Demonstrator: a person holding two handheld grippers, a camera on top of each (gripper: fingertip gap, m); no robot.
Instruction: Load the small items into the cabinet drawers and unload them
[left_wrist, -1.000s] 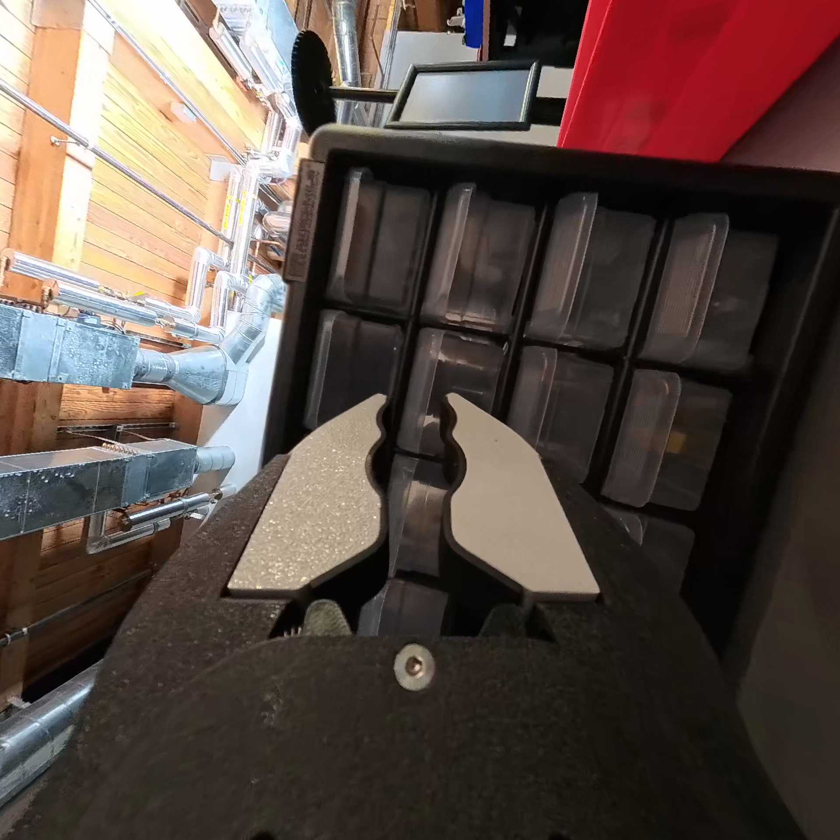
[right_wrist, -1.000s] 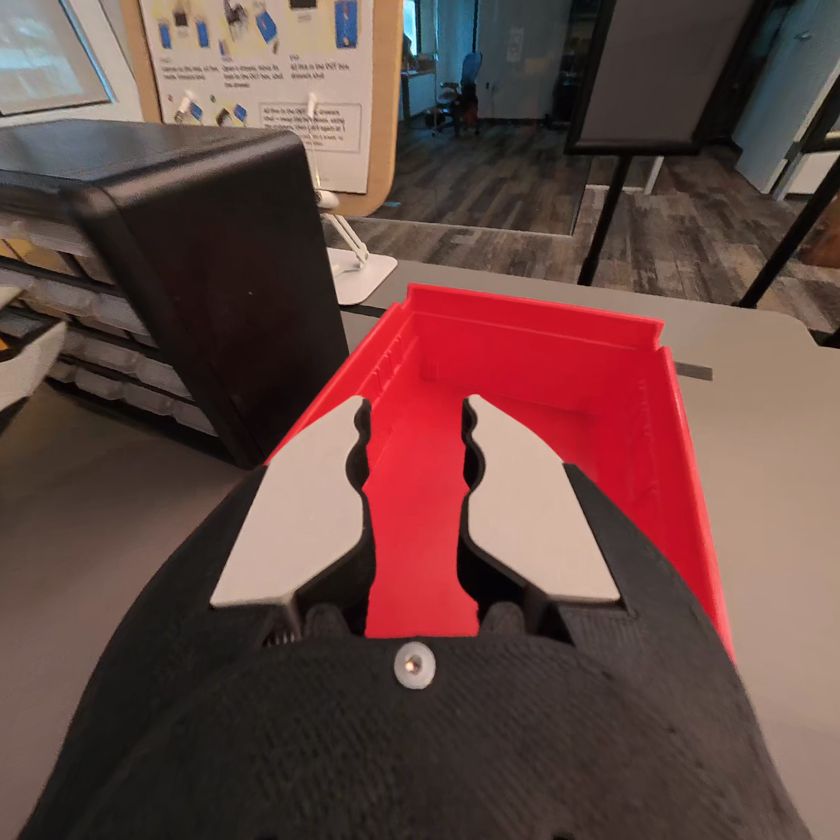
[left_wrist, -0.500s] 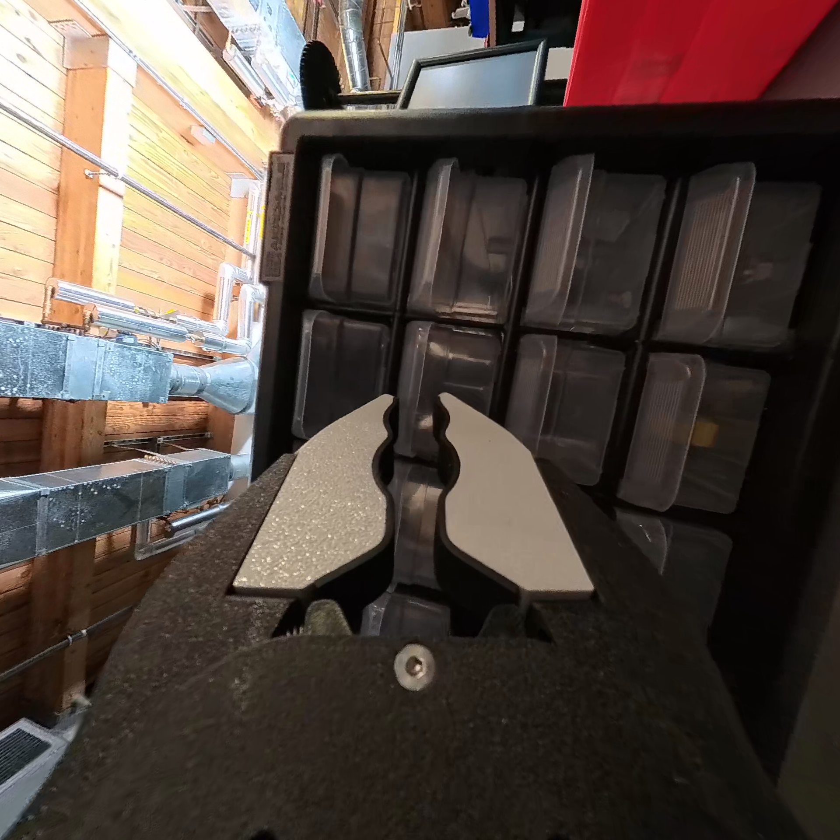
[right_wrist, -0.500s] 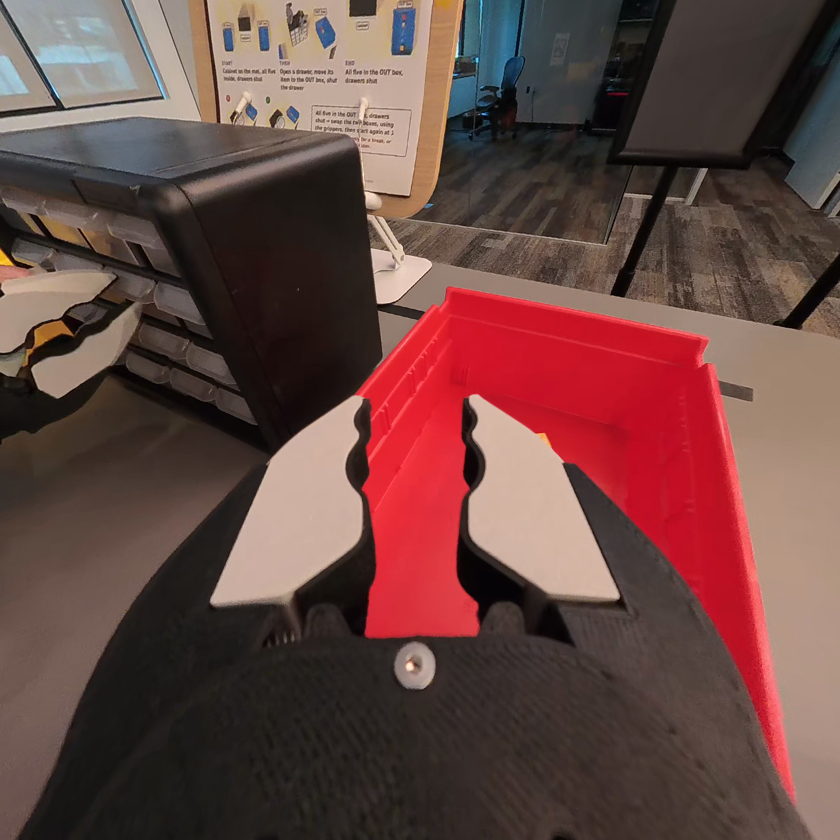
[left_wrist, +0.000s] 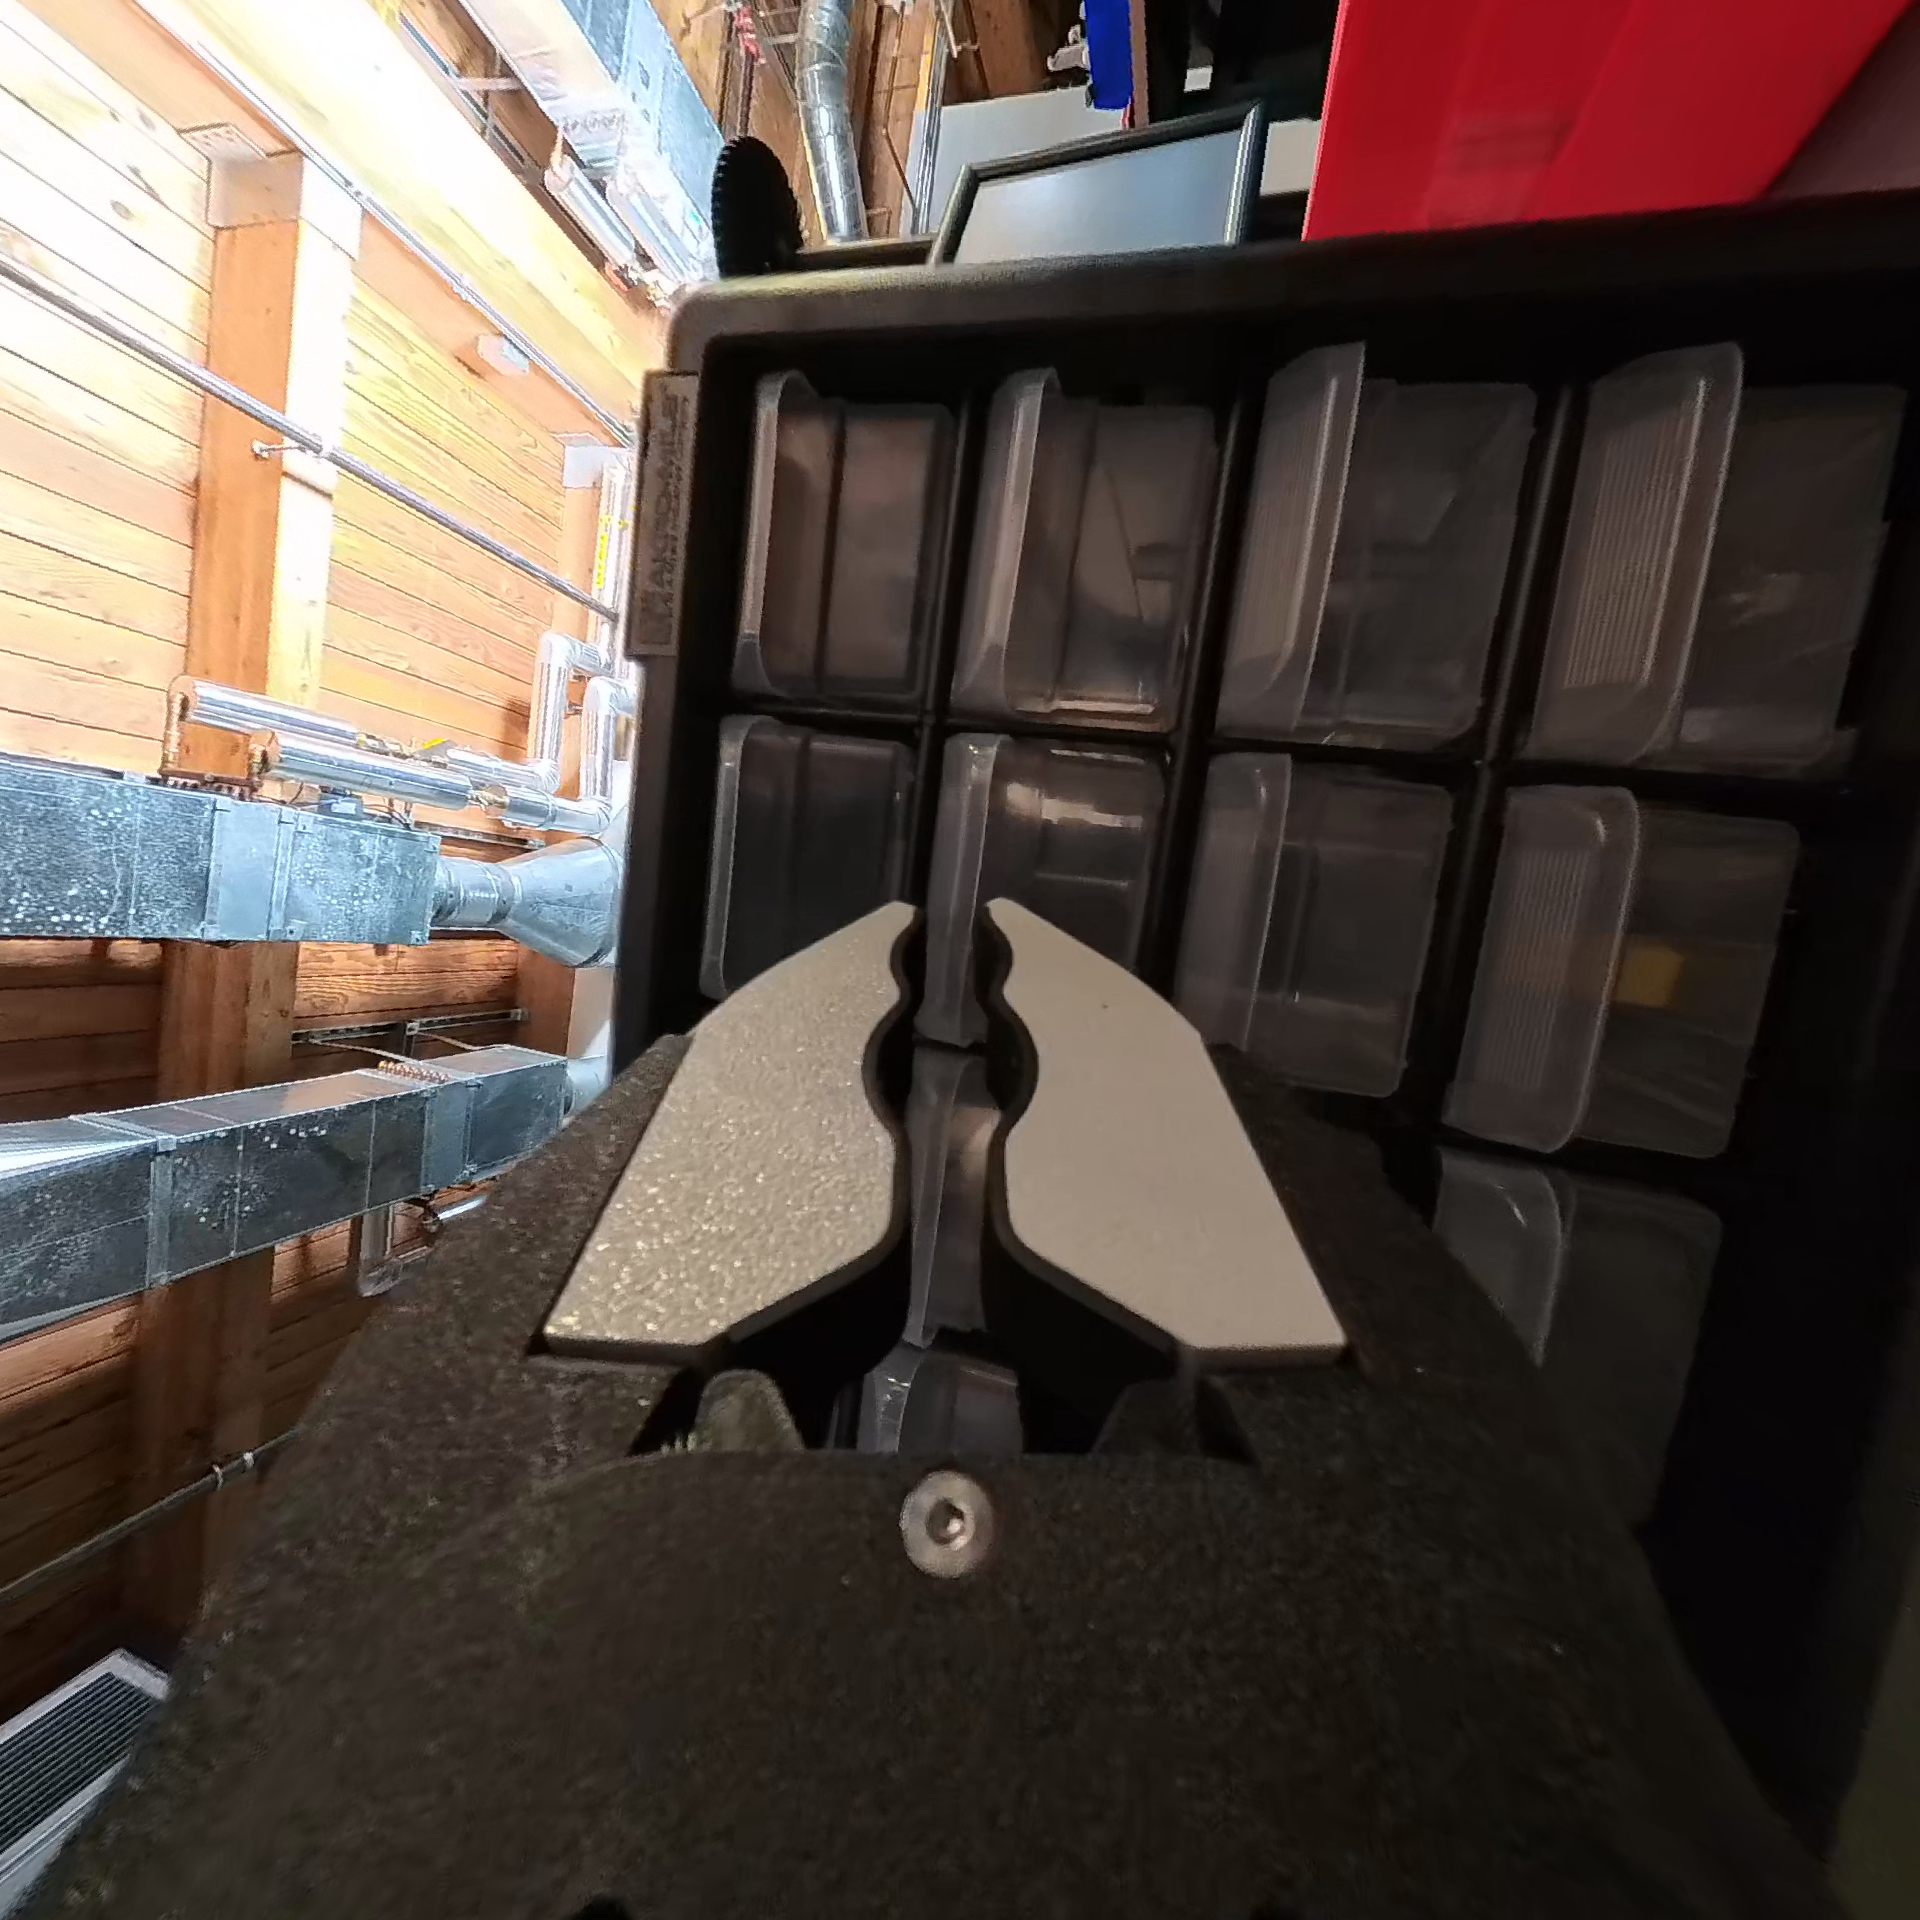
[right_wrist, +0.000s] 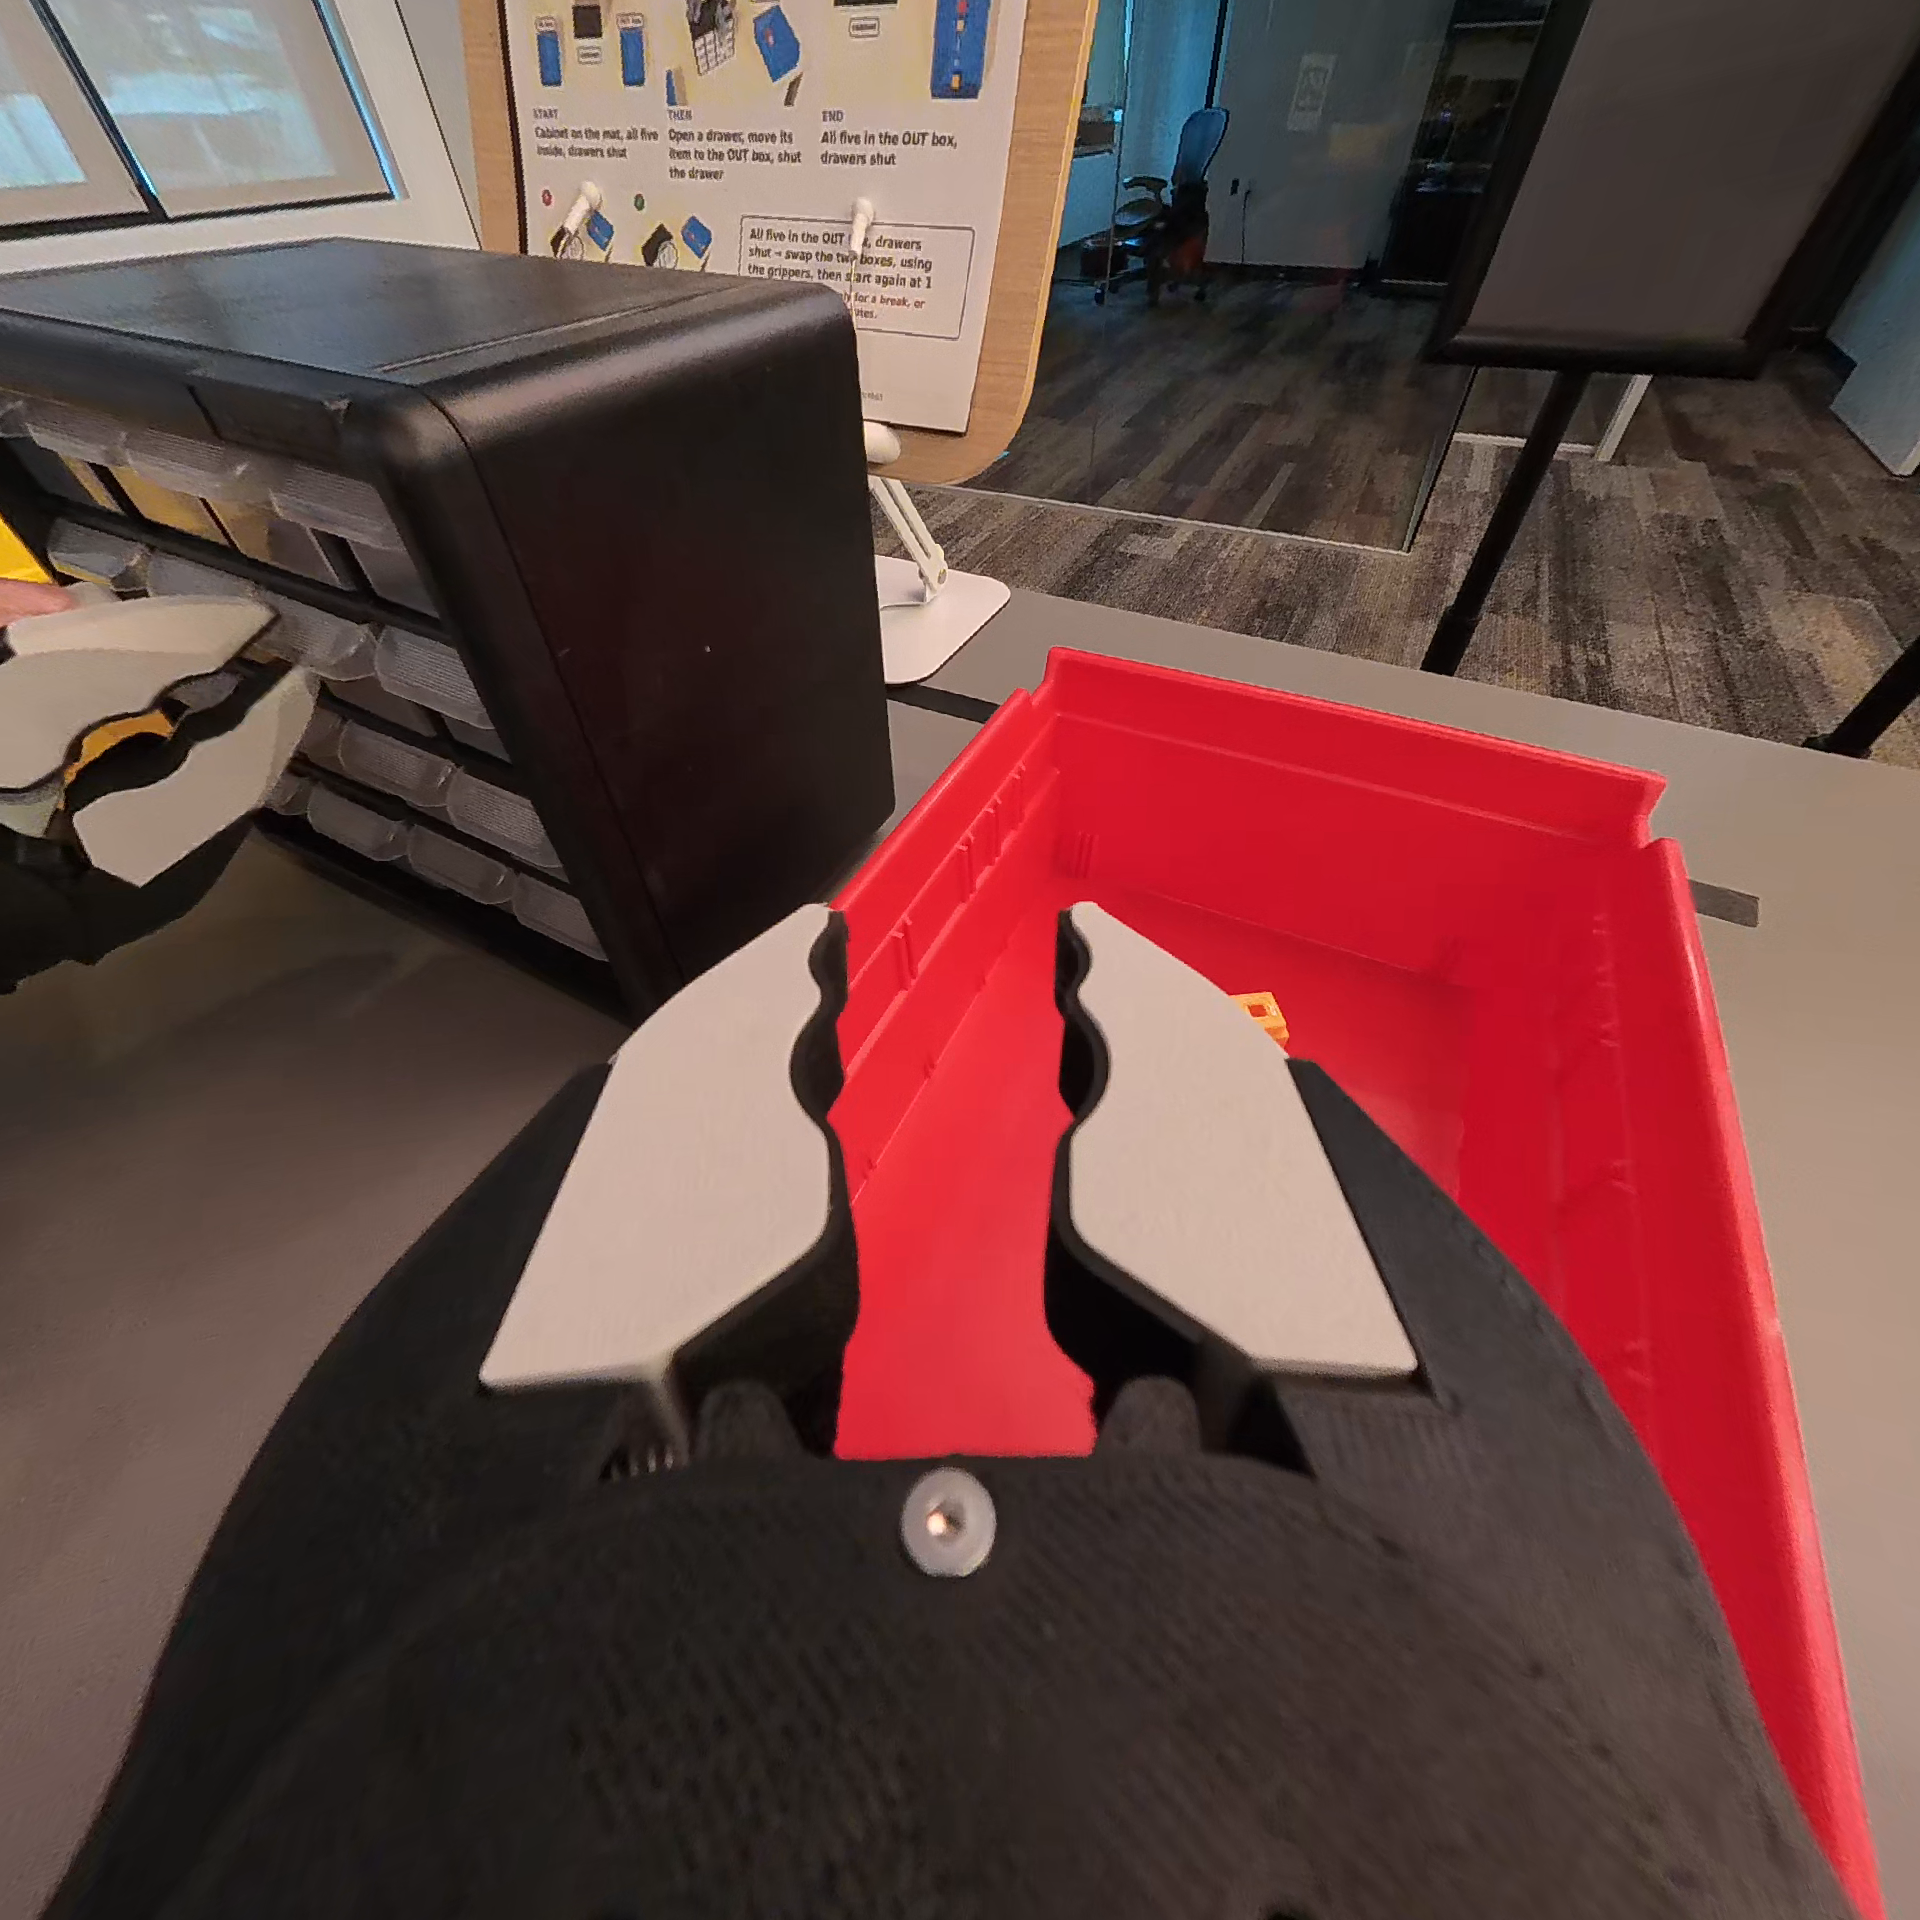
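One small orange item (right_wrist: 1262, 1013) is lying in the red bin (right_wrist: 1351, 790), so I judge the unloading is only getting started and most of it is waiting to be done.

Left wrist view: the left tool (left_wrist: 951, 914) is reaching into the face of the cabinet (left_wrist: 1143, 301), which is showing turned on its side here. Its fingers are sitting almost together and appear to be pinching the handle lip of one clear drawer (left_wrist: 1049, 842) in the second column. That drawer, like the others around it, is looking fully pushed in, so the pull is not yet done. One yellowish item (left_wrist: 1652, 977) is showing through the front of another drawer nearer the right edge. What the other drawers are holding is too dim to tell.

Right wrist view: the right tool (right_wrist: 945, 925) is hanging over the near end of the bin with its fingers spread and nothing between them. The cabinet is standing just left of the bin on the grey surface (right_wrist: 1818, 935), and an instruction board (right_wrist: 779, 156) is standing behind both.

This view alone is showing the bin's inside and the orange item. It is also catching the left tool from the side, against the drawer fronts. Only the left view is showing the drawer fronts head-on and the yellowish item.
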